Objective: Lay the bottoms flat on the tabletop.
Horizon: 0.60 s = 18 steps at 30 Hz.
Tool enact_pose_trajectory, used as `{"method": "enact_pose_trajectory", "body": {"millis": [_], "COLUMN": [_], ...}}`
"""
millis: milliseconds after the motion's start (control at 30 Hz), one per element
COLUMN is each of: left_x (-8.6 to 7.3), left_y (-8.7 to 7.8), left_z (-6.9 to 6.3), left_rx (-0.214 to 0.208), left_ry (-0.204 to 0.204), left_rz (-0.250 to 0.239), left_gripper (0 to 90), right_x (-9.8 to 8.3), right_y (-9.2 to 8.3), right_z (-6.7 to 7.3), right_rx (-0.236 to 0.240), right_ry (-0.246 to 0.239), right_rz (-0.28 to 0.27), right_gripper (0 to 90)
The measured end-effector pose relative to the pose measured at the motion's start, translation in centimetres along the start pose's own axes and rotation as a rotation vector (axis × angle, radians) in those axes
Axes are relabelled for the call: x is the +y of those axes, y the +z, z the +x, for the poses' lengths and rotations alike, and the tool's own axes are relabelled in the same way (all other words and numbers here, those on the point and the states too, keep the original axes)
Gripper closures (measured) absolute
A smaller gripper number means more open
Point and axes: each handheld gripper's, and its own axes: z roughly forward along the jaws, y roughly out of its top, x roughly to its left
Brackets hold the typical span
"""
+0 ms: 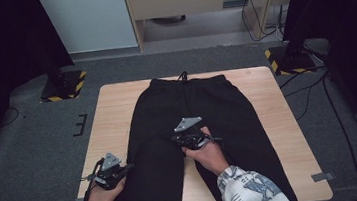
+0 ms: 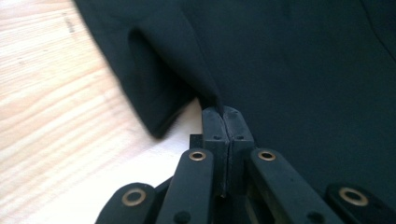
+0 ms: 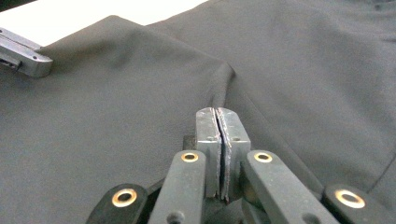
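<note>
- Grey carpet all round a pale wooden desk (image 1: 112, 112); black trousers (image 1: 187, 109) spread flat from far edge to near edge, waistband at far edge, legs toward near edge.
- High view: left claw (image 1: 123, 167) at outer hem of left trouser leg, near the near left corner; right claw (image 1: 183, 139) between the two legs, mid-desk.
- Left gripper view: left claw (image 2: 224, 114) pressed together on a lifted fold of trousers (image 2: 303, 70), bare desk (image 2: 56, 93) beside.
- Right gripper view: right claw (image 3: 219, 116) clamped on a raised ridge of trousers (image 3: 116, 107).
</note>
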Motion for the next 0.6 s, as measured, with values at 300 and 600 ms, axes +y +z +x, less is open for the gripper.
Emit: {"method": "enact_pose_trajectory", "body": {"millis": [300,600], "left_x": [-1.4,-2.0], "left_y": [-1.6,-2.3], "left_z": [-1.1,-2.0], "left_rx": [-0.010,-0.057], "left_ry": [0.023,0.042], "left_rz": [0.038,0.027], "left_gripper": [88.6,88.3], "right_x": [-2.3,-3.9], "right_y": [-1.5,-2.4], "right_z": [1.6,2.3], "right_rx": [0.042,0.060], "right_ry": [-0.039,-0.074], "right_rz": [0.008,0.032], "right_gripper": [88.4,88.4]}}
